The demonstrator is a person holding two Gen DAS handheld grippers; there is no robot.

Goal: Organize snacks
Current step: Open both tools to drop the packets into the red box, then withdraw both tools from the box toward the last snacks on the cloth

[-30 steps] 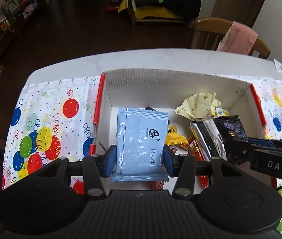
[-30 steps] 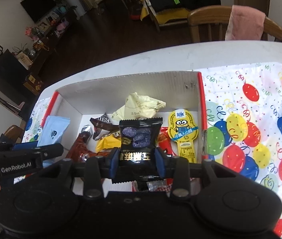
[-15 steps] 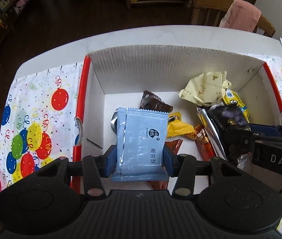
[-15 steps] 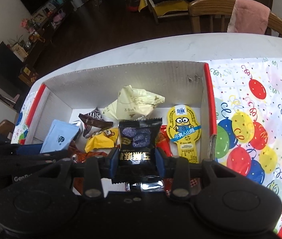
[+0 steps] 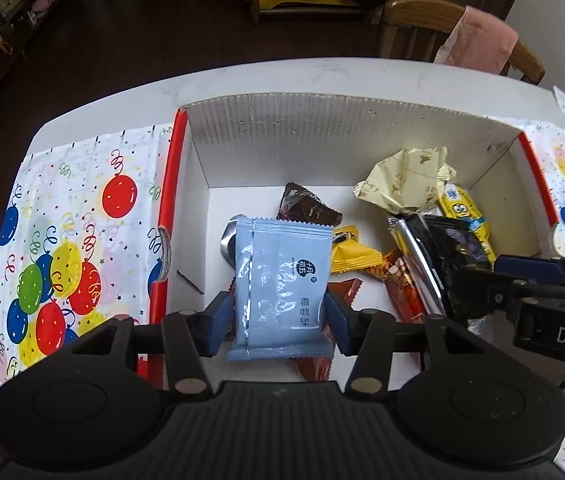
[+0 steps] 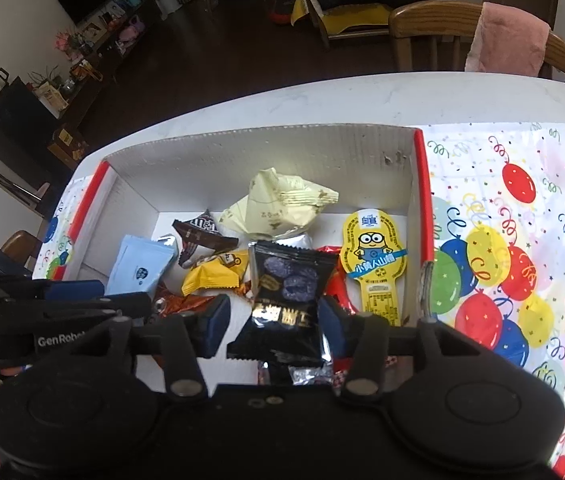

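The left gripper (image 5: 279, 312) hangs over the left half of the white cardboard box (image 5: 322, 136), and its fingers (image 5: 218, 320) have just been opening. A pale blue snack packet (image 5: 282, 288) stands upright between them. The left finger now stands a little clear of the packet's edge; the right finger is at the other edge, and whether it still presses cannot be told.

The right gripper (image 6: 270, 320) is over the right half of the box, its fingers (image 6: 215, 322) also just spread. A black snack packet (image 6: 286, 300) sits between them with a clear gap on the left side, loose over the heap of sweets on the box floor. The box rests on the tabletop (image 6: 322, 100).
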